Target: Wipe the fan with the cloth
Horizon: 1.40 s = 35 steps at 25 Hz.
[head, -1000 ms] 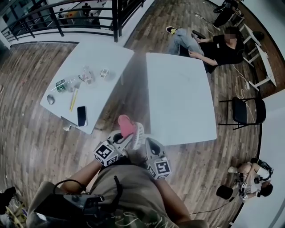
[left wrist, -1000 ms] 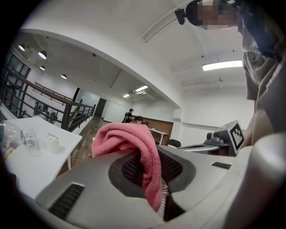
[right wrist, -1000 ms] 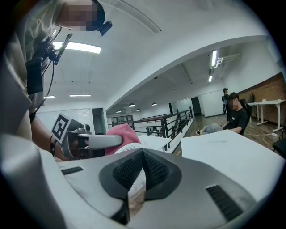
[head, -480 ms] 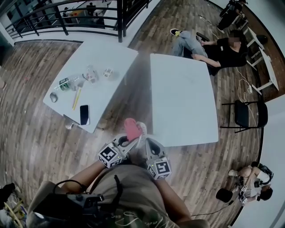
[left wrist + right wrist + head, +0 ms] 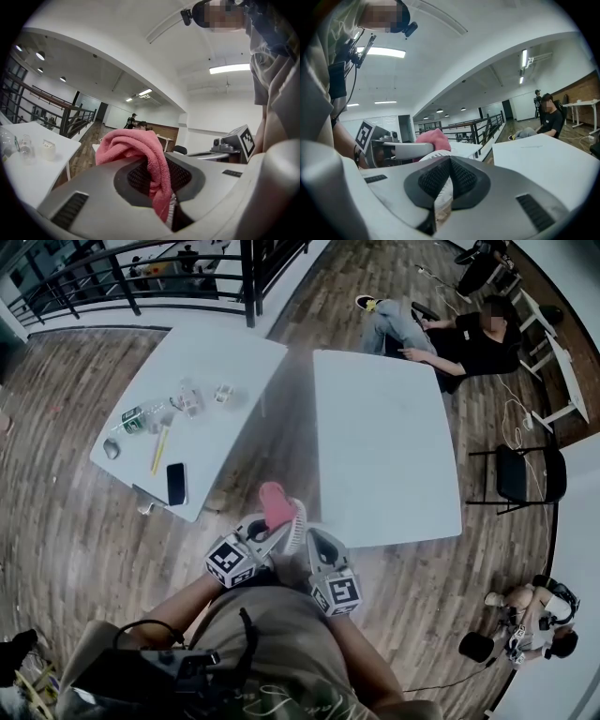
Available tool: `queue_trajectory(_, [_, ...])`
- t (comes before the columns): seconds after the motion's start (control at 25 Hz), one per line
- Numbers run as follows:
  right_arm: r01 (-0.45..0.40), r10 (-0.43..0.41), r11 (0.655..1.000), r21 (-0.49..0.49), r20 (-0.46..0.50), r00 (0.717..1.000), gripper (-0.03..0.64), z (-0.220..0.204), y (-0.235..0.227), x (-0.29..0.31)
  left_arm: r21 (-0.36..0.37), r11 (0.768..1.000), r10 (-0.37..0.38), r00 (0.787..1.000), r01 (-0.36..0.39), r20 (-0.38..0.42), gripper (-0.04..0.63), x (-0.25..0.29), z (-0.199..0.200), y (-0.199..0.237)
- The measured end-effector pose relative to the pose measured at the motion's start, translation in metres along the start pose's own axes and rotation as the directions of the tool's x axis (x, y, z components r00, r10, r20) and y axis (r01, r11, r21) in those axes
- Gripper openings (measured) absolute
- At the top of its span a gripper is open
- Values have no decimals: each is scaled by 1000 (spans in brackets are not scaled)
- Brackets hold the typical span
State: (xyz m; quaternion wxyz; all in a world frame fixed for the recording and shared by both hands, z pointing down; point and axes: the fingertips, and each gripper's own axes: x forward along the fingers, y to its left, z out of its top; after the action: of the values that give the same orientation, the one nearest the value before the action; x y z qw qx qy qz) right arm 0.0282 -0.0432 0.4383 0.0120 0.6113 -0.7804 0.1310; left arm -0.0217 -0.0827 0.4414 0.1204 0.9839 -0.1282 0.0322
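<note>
While the left gripper [image 5: 267, 532] pinches the pink cloth [image 5: 136, 145] beside the fan [image 5: 295, 524], the right gripper [image 5: 314, 540] seems clamped on its rim above the floor [image 5: 84, 512]. The wipe looks lined up, and the next move is to press the cloth on and rub.

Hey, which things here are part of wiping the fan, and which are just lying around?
Job: pink cloth, in the left tongs; white fan, in the right tongs.
Lying about: phone, yellow stick and small containers on the cluttered table; black chair.
</note>
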Motion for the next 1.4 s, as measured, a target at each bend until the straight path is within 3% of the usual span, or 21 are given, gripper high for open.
queue_trajectory(0.6, [26,-26,1000,14,-3,1000,2,3,-22,5,-54,997,50,998,-52,-40,71,24,-7,39])
queue_trajectory(0.8, [40,-39,999,20,-6,999,2,2,-30,6,-34,998,56,997,-58,-60,71,30,-12,48])
queue_trajectory(1.4, [64,-63,997,35,-23,998,2,2,-48,5,-67,992,99,989,-106,-110,71,33,-43,74])
